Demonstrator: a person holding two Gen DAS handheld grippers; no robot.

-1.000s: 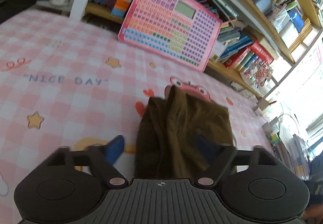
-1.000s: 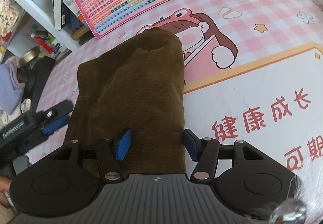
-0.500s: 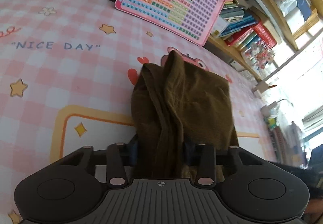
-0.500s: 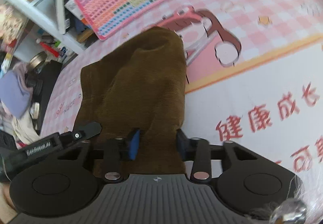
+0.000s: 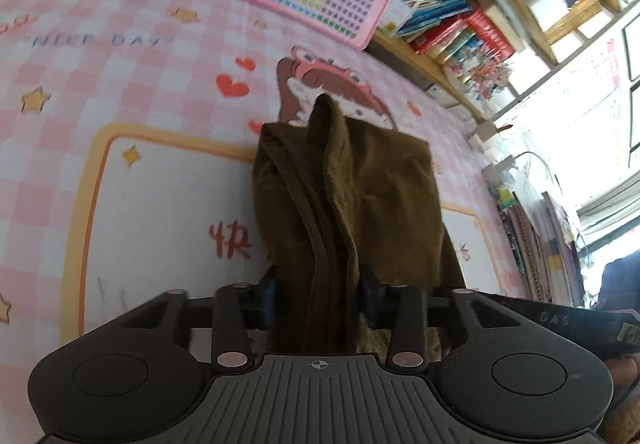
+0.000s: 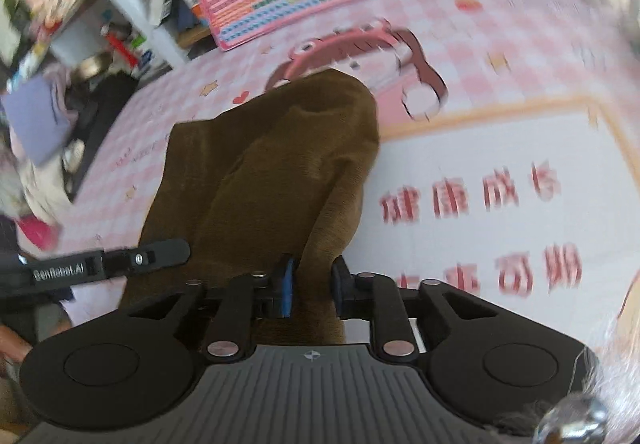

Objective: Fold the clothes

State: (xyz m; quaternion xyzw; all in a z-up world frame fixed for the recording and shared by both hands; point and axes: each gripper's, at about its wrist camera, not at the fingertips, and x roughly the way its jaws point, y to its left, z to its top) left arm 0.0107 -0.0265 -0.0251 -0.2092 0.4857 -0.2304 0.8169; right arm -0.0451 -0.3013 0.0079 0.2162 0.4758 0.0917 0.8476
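While both tools pinch it, the garment (image 5: 352,196) stretches away lengthwise.

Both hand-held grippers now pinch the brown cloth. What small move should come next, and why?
Probably lift the near edge together and carry it forward toward the far edge. The left hand-held gripper and right hand-held gripper are each shut on the near edge of the brown cloth, whose far part lies on the pink mat.
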